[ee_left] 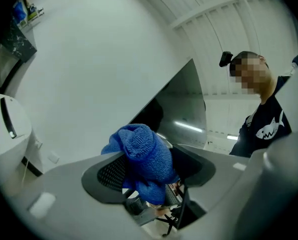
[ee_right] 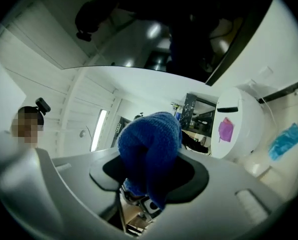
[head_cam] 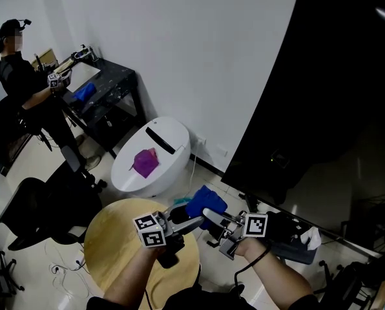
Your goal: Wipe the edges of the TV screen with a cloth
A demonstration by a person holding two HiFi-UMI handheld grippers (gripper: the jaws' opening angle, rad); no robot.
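A blue cloth [head_cam: 205, 202] is bunched up between both grippers, low in the head view, just in front of the big black TV screen [head_cam: 322, 76]. My left gripper [head_cam: 187, 215] reaches in from the left and is shut on the cloth [ee_left: 141, 159]. My right gripper [head_cam: 213, 217] comes from the right and is shut on the same cloth [ee_right: 151, 149]. In the left gripper view the TV screen [ee_left: 181, 104] shows as a dark slanted panel behind the cloth. The TV screen [ee_right: 189, 29] fills the top of the right gripper view.
A round wooden table [head_cam: 115, 244] lies under my left arm. A white oval unit [head_cam: 166, 173] with a purple cloth [head_cam: 145, 162] stands by the wall. Another person [head_cam: 21, 76] works at a black desk [head_cam: 112, 86]. A black office chair [head_cam: 44, 208] is at left.
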